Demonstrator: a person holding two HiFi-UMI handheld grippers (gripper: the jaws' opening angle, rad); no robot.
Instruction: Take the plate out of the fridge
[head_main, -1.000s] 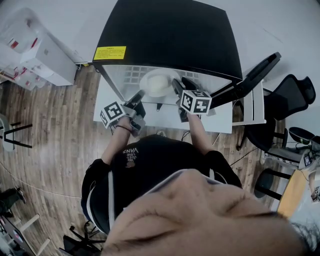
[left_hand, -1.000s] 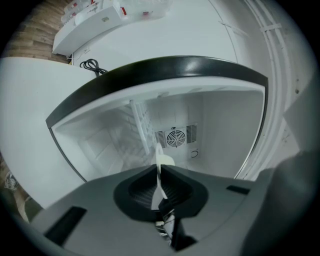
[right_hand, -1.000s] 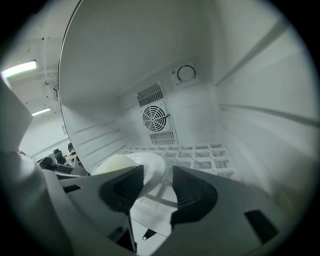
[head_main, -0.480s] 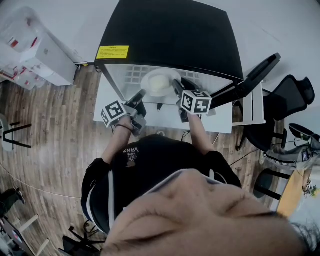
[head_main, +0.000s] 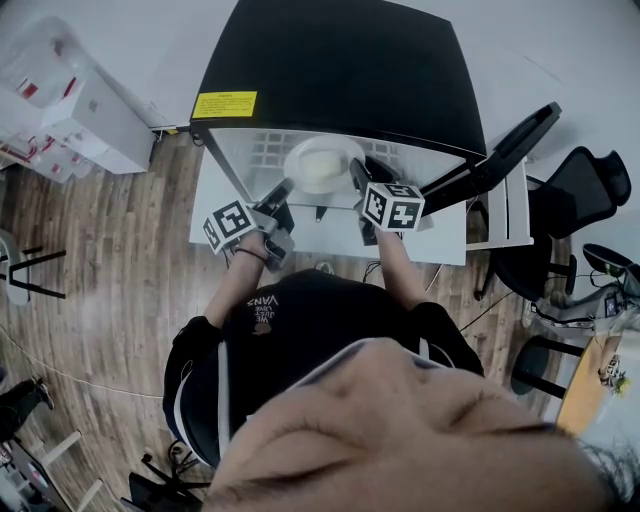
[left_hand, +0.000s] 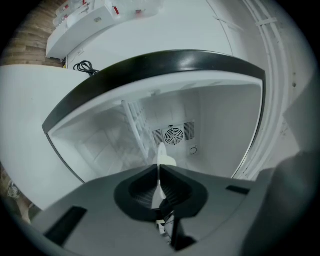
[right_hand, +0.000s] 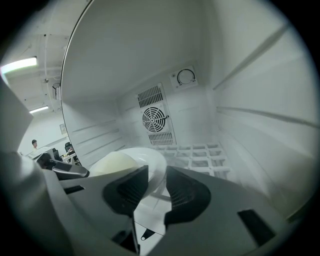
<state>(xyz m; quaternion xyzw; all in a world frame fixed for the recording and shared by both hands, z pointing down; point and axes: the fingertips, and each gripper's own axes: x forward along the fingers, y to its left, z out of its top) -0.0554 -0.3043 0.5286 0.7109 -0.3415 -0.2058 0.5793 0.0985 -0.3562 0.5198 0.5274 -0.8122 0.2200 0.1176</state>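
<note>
The white plate (head_main: 320, 163) with a pale yellow mound on it sits just inside the open black-topped fridge (head_main: 340, 70). My left gripper (head_main: 283, 188) is at its left rim. In the left gripper view the plate (left_hand: 165, 159) shows edge-on, and the left gripper (left_hand: 159, 172) is shut on that thin rim. My right gripper (head_main: 357, 170) is at the right rim. In the right gripper view the plate (right_hand: 145, 160) runs between the jaws of the right gripper (right_hand: 157, 177). These jaws have just been closing and a gap still shows beside the rim.
A wire shelf (right_hand: 192, 152) lies under and behind the plate, with a fan grille (right_hand: 155, 119) on the back wall. The fridge door (head_main: 500, 150) stands open at the right. Office chairs (head_main: 580, 200) are at the right and white boxes (head_main: 80, 110) at the left on the wooden floor.
The plate has tipped from a tilted pose, so its pale yellow content now faces up. The right jaws have narrowed round its rim. Both grippers kept their places.
</note>
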